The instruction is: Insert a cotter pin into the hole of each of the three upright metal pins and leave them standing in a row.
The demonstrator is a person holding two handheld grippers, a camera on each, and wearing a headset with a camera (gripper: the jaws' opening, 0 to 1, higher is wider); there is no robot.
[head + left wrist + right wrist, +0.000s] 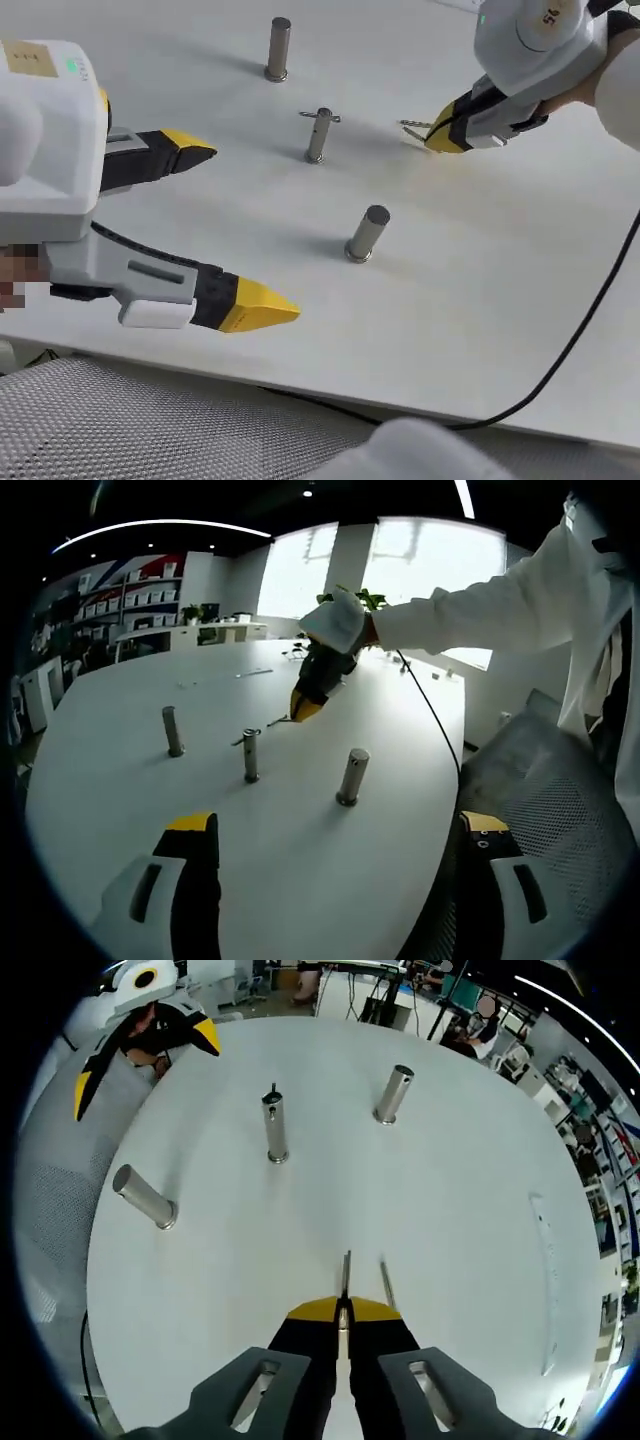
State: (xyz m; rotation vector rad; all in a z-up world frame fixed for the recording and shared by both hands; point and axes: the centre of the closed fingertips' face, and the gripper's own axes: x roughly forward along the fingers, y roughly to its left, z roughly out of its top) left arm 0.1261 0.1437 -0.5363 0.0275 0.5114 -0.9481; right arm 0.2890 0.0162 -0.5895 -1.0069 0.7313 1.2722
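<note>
One job out of three looks done: a cotter pin [320, 117] is pushed through the top of the middle metal pin [318, 135]. The far metal pin [278, 48] and the near metal pin [367, 234] are left without one. All three are stood in a row on the white table [480, 300]. Just right of the middle one, the right gripper [440, 135] is squeezed tight on a second cotter pin [414, 127]. The left gripper [256, 230] is held wide apart at the left, with nothing in it.
</note>
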